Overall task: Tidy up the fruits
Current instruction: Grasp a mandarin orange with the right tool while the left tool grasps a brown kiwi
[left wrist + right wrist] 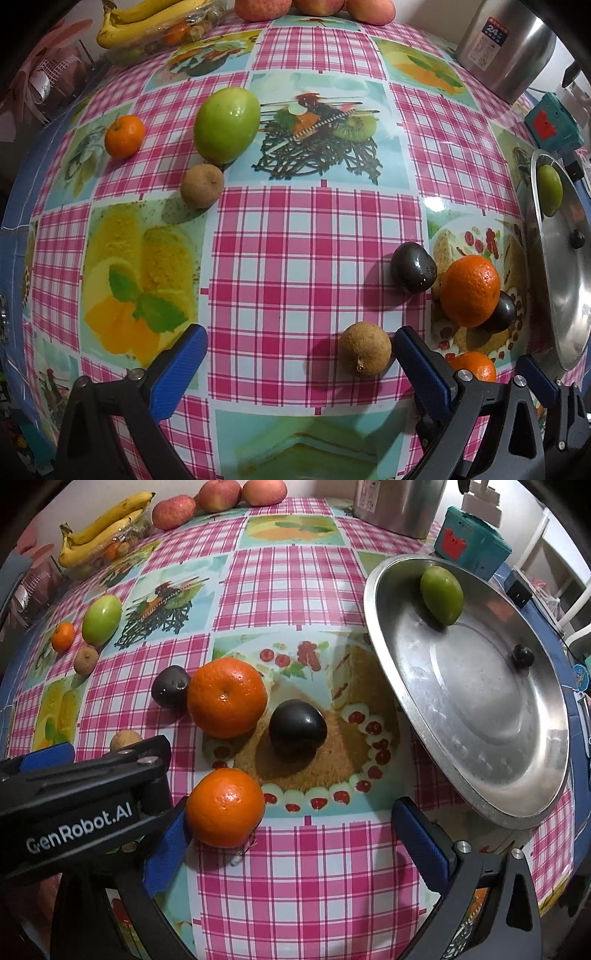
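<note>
My left gripper [301, 354] is open low over the checked tablecloth, with a brown longan [365, 348] just inside its right finger. Farther off lie a green fruit [226, 124], a small orange [124, 136] and a second longan [202, 185]. My right gripper [291, 829] is open too, and an orange [225, 808] rests against its left finger. Beyond it sit a dark plum [297, 726], a larger orange [226, 697] and another plum [170, 686]. A metal tray [480, 716] on the right holds one green fruit [441, 594].
Bananas [103, 524] on a clear box and several apples [218, 494] line the far edge. A steel pot [506, 48] and a teal box [471, 542] stand at the back right. The left gripper's black body [81, 805] reaches into the right wrist view.
</note>
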{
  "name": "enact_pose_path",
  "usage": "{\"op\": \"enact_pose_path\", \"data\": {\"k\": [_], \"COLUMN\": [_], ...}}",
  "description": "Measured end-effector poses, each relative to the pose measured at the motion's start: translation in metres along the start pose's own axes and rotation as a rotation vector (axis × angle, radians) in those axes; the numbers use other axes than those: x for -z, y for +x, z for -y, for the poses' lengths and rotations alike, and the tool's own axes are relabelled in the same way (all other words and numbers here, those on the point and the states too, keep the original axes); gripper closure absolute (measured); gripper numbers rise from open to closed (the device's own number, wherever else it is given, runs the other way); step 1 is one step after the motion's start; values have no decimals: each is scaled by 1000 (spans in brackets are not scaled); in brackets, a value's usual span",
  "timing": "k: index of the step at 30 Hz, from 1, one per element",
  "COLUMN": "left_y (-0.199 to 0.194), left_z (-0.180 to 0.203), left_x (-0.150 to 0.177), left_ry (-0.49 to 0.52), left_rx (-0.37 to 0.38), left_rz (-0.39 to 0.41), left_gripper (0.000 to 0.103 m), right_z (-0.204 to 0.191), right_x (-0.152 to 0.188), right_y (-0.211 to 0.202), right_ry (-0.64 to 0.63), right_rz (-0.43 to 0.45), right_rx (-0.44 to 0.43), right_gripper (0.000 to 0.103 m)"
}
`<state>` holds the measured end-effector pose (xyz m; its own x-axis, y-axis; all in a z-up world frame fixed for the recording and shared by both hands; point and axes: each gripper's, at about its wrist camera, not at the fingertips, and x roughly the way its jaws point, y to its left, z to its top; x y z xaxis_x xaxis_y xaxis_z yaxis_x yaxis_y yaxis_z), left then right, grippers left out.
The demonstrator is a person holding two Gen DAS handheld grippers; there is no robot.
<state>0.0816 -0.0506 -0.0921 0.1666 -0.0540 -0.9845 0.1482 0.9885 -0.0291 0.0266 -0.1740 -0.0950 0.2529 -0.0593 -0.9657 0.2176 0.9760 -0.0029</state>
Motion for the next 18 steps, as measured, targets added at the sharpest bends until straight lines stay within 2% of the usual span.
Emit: {"op": "enact_pose_path", "data": {"k": [3, 5, 8, 10, 13, 14, 16, 17, 18], "left_y": [-5, -9, -14, -16, -19, -19, -18, -18, -18], "left_z": [-3, -5, -7, -7, -5, -5, -4, -2, -2], "left_x": [-1, -2, -2, -2, -3, -3, -2, -1, -1], "left_ry": [-15, -29, -43, -45, -45, -45, -48, -49, -49], "left_rx": [17, 50, 106, 145, 180, 187, 215, 225, 234], "left_rz": [7, 14, 15, 13, 5, 2, -7, -12, -13], "left_gripper": [10, 15, 26, 34, 51, 59, 71, 75, 75], "right_z": [-3, -7, -11, -15, -21, -22, -24, -23, -22], "right_x": [-1, -2, -4, -3, -3, -4, -3, -4, -4], "right_y": [0, -4, -8, -13, -22, -24, -29, -31, -32], "right_ry": [-10, -27, -48, -57, -80, -82, -80, -78, -73], "right_rz": [-12, -7, 1, 8, 28, 32, 40, 44, 45], "right_rx": [-4, -2, -20, -33, -51, -52, -69, -82, -88], "right_gripper": [2, 8, 21, 34, 48, 50, 64, 65, 65]}}
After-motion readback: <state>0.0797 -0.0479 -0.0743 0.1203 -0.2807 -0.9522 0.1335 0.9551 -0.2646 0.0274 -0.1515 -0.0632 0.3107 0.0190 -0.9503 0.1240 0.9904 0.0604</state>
